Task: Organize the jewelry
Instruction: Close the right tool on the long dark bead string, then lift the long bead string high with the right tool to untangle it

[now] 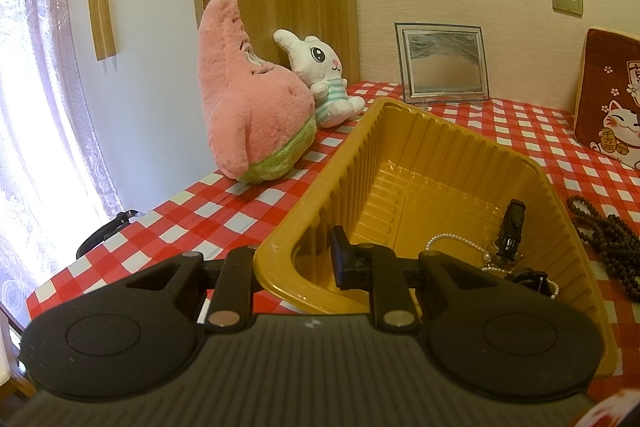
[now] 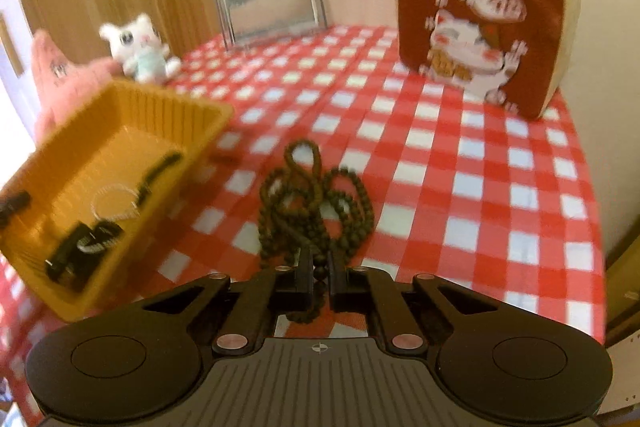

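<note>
A yellow plastic tray (image 1: 400, 131) sits tilted on the red checked tablecloth; it also shows in the right wrist view (image 2: 132, 99). My left gripper (image 1: 296, 259) is shut on the tray's near left rim, one finger inside and one outside. Inside lie a pearl bracelet (image 1: 452, 241), a black watch (image 1: 512, 227) and other dark pieces. A dark brown bead necklace (image 2: 316, 203) lies in a heap on the cloth right of the tray; it also shows in the left wrist view (image 1: 608, 243). My right gripper (image 2: 319, 279) is shut on the necklace's near strands.
A pink star plush (image 1: 248, 99) and a white rabbit plush (image 1: 324, 75) stand behind the tray. A framed picture (image 1: 440, 63) leans on the wall. A brown lucky-cat cushion (image 2: 480, 15) stands at the back right. The table edge runs along the left.
</note>
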### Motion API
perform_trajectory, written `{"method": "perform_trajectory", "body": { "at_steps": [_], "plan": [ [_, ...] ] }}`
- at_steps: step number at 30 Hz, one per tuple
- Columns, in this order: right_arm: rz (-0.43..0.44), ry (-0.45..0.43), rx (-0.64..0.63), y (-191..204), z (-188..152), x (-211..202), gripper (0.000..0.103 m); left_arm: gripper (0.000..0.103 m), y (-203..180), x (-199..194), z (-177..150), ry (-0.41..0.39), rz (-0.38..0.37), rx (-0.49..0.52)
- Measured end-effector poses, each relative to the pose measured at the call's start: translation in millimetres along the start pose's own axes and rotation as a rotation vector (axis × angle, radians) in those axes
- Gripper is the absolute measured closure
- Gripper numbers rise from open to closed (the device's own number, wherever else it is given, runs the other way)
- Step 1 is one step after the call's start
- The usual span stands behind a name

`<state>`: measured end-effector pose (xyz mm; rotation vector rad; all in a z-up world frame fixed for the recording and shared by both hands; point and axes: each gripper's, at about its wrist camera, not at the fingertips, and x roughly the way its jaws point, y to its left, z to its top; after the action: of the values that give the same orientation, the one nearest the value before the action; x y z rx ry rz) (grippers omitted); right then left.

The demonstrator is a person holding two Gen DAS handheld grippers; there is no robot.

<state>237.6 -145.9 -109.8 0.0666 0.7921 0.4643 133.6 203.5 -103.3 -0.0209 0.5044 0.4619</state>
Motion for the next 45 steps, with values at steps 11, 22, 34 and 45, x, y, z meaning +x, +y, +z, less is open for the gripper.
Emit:
{"method": "perform_trajectory", "body": {
  "at_steps": [11, 22, 34, 45],
  "plan": [
    [0.015, -0.22, -0.014, 3, 49, -92, 0.096, 0.085, -2, -3, 0, -0.009, -0.001, 0.003],
    [-0.008, -0.362, -0.07, 18, 78, -157, 0.096, 0.085, 2, -2, -3, -0.02, -0.015, -0.003],
    [-0.042, -0.438, -0.132, 21, 104, -201, 0.096, 0.085, 1, -1, -1, -0.028, -0.025, 0.009],
    [-0.045, -0.497, -0.196, 26, 133, -235, 0.096, 0.085, 0, 0, -1, -0.03, -0.028, 0.013]
  ]
}}
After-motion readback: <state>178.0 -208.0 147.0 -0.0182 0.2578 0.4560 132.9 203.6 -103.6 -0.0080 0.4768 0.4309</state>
